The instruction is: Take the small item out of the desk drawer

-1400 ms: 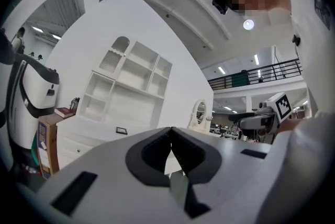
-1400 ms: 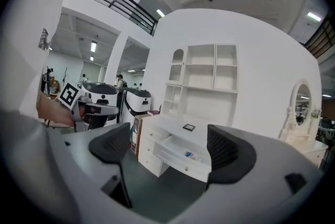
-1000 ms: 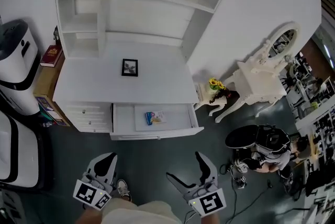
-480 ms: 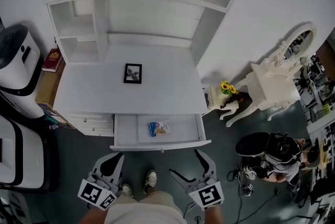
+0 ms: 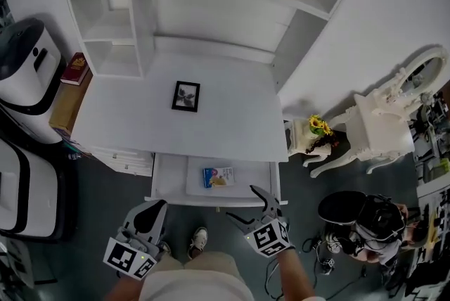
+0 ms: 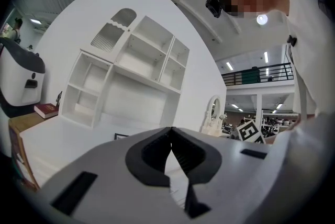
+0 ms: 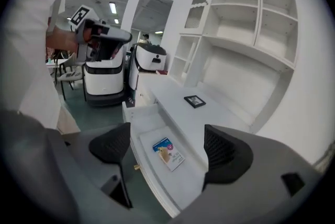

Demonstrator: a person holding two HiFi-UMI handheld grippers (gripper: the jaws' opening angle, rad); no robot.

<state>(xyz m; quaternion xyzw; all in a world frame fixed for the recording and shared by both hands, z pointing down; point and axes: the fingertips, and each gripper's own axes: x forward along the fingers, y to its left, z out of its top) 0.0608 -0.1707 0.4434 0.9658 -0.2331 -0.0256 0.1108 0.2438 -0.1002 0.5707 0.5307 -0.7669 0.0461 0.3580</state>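
Right gripper view shows small item (image 7: 168, 153) in drawer (image 7: 145, 122) beyond parted jaws.

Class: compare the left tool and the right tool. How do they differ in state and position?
The left tool's jaws are together; the right tool's stand wide apart. The right tool looks down at the packet in the open drawer; the left tool looks over the desk at the shelves. The right tool is near the drawer's front; the left tool sits farther back. Both hold nothing.
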